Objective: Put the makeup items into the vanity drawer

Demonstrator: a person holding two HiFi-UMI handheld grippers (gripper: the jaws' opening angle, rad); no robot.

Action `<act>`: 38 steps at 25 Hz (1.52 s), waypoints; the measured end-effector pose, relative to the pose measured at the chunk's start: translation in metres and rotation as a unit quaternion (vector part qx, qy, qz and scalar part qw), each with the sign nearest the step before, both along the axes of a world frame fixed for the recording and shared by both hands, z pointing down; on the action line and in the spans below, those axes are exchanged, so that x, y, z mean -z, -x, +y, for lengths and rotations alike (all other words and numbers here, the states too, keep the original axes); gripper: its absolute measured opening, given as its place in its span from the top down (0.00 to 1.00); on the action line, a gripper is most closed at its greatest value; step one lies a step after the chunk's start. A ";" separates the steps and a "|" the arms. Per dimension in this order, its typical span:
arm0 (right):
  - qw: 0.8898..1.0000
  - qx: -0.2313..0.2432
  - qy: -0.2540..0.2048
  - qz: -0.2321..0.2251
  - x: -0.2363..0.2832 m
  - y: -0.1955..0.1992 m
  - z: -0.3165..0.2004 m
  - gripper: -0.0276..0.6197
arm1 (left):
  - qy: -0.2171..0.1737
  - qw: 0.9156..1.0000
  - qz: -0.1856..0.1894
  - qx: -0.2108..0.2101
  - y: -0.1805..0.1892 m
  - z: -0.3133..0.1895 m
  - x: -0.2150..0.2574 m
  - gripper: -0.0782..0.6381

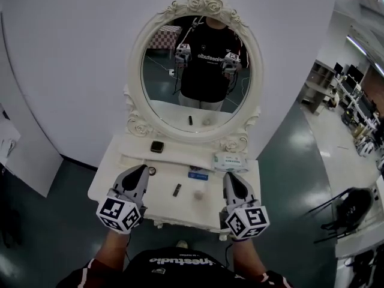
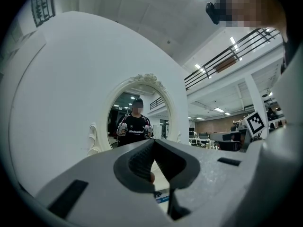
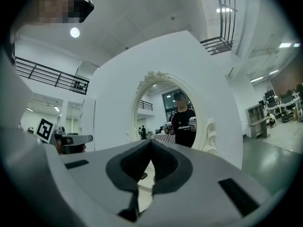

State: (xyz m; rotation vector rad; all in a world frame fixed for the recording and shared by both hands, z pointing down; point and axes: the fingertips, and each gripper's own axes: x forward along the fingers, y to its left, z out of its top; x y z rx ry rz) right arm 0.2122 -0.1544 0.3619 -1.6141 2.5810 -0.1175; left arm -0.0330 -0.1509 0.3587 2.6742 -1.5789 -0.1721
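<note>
Two tongs, both pressed together, nothing between them. Head view: left tongs [image 1: 143,169] sit lower left of centre and right tongs [image 1: 229,176] lower right of centre. Both are over the front of the white desk [image 1: 111,171], tips toward the oval mirror [image 1: 195,71].

Makeup is all on the desk top:
- Black tube [image 1: 177,189] and pale pink puff [image 1: 198,195] lie near the front, between the tongs.
- Blue item [image 1: 198,174] lies just behind those.
- Small round pot [image 1: 152,171] sits just beside the left tips; cannot tell if touching.
- Dark square compact [image 1: 156,146] is on the raised strip under the mirror.
- Wipes pack [image 1: 231,161] is on that strip at the right, just past the right tips.

Only the head view gives this layout. Cannot tell the drawer's state from above.

Left gripper view: the tips meet at frame centre and the tongs' body hides nearly all the desk. A blue sliver and an orange-pink speck show in the gap below the tips, too small to name. Unlike the head view, it shows ceiling lights, a railing at upper right and the right marker cube [image 2: 255,122] at the right edge.

Right gripper view: the tips meet too. A dark stick shape shows through the gap; cannot tell which item. The left marker cube [image 3: 45,129] is at the left edge.

All three views catch the person's reflection holding both tongs.
</note>
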 end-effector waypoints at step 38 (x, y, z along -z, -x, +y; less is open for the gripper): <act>0.985 0.022 0.145 0.093 -0.160 0.016 -0.057 0.70 | 0.040 0.999 -0.017 -0.030 -0.007 -0.033 -0.042 0.88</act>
